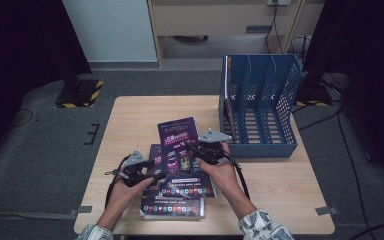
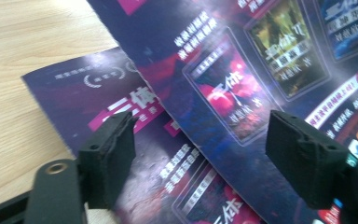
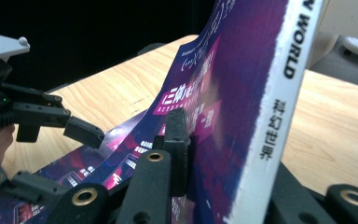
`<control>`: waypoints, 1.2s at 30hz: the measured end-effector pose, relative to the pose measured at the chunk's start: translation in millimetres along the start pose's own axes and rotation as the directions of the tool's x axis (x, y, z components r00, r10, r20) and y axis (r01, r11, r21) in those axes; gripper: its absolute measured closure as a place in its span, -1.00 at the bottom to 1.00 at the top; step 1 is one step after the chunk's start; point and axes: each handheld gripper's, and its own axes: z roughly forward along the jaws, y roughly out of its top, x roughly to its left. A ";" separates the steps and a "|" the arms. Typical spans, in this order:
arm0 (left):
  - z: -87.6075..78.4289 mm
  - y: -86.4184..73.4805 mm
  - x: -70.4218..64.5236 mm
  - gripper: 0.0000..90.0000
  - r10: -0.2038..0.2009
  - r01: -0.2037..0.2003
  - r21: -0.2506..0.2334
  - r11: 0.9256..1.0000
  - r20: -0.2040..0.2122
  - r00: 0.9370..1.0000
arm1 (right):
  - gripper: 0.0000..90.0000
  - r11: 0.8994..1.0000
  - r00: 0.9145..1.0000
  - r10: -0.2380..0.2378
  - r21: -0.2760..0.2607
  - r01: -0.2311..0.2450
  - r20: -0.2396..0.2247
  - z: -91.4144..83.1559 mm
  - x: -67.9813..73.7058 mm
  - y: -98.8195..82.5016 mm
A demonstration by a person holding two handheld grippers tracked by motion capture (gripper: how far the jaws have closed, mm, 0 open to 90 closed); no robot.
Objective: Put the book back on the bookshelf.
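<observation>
A wooden table (image 1: 130, 120) is seen from above, with several purple magazines lying fanned out low in the centre of the frame and a blue file rack (image 1: 260, 107) standing at the upper right of the table. The topmost magazine (image 1: 180, 145) is gripped by the right gripper (image 1: 205, 150), whose jaws are clenched on the edge next to the spine; in the right gripper view the magazine (image 3: 223, 107) is raised on edge, its white spine running up the centre right of the frame and its cover pinched by the near jaw. The left gripper (image 1: 147, 172) is held at the lower left of the pile with its jaws released: in the left gripper view both pads (image 2: 109, 154) stand apart above the covers, and nothing is pressed between them. A second magazine (image 2: 74, 102) is seen beneath, at the left of that frame. The lifted magazine is judged to be meant for the file rack. Several risks may be noted: the limp pages may sag or fan open because one edge alone is held; the magazine may slip from the narrow grip if swung quickly; and its lower corner may be caught on the rack's front wall, by which the rack could be pushed.
</observation>
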 end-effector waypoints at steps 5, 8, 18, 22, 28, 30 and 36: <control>4.4 -0.2 -3.1 -0.53 0.005 -0.005 0.022 1.000 0.025 1.000 | 0.74 1.000 1.000 -0.004 -0.024 0.004 -0.004 -2.0 -0.3 1.9; 7.8 -0.5 -6.1 -0.58 0.007 -0.008 0.041 0.999 0.029 1.000 | 0.74 0.999 1.000 -0.010 -0.039 0.009 -0.004 -3.2 0.8 2.8; 13.8 -0.6 -10.2 -0.60 0.005 -0.009 0.056 0.998 0.064 0.998 | 0.75 0.997 0.999 -0.034 -0.072 0.033 -0.016 -4.0 6.3 5.4; 13.5 -0.3 -9.8 -0.60 0.002 -0.006 0.056 0.998 0.074 0.997 | 0.75 0.995 0.999 -0.038 -0.088 0.036 -0.022 -5.2 7.7 6.5; 13.6 0.1 -10.1 -0.56 0.004 -0.009 0.055 0.998 0.084 0.996 | 0.75 0.991 0.998 -0.052 -0.123 0.048 -0.033 -8.2 10.7 10.4; 13.4 0.3 -10.4 -0.50 0.009 -0.014 0.057 0.998 0.090 0.996 | 0.75 0.990 0.998 -0.056 -0.132 0.050 -0.038 -9.1 11.8 11.4; 8.9 5.8 -11.0 -0.26 -0.008 0.004 0.066 0.998 0.061 0.998 | 0.76 0.986 0.997 -0.069 -0.158 0.061 -0.045 -10.5 13.3 12.9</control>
